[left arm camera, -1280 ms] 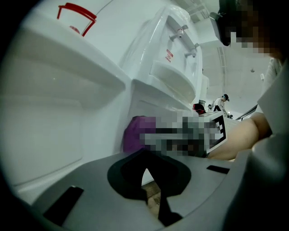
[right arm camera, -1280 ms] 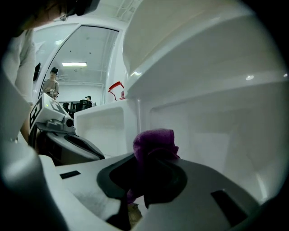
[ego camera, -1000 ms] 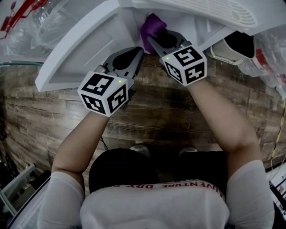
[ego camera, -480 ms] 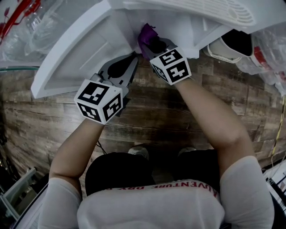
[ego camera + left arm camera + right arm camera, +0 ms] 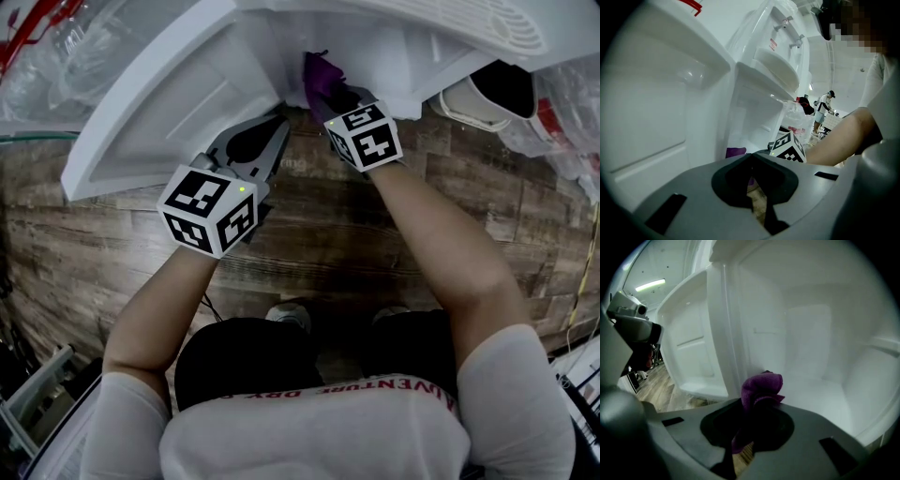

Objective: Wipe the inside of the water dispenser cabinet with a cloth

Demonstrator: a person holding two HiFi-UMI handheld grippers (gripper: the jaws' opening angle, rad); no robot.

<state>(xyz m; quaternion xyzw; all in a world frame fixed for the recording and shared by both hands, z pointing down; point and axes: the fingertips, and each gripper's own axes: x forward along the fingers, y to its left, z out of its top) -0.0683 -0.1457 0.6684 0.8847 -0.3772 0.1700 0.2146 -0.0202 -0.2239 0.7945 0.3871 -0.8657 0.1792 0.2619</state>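
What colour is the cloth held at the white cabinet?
Purple. The cloth shows best in the right gripper view, clamped in the right tool.

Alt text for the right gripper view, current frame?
The right gripper holds a bunched purple cloth in its shut jaws, at the open front of a white cabinet. The cabinet's door stands open at left, above a wooden floor.
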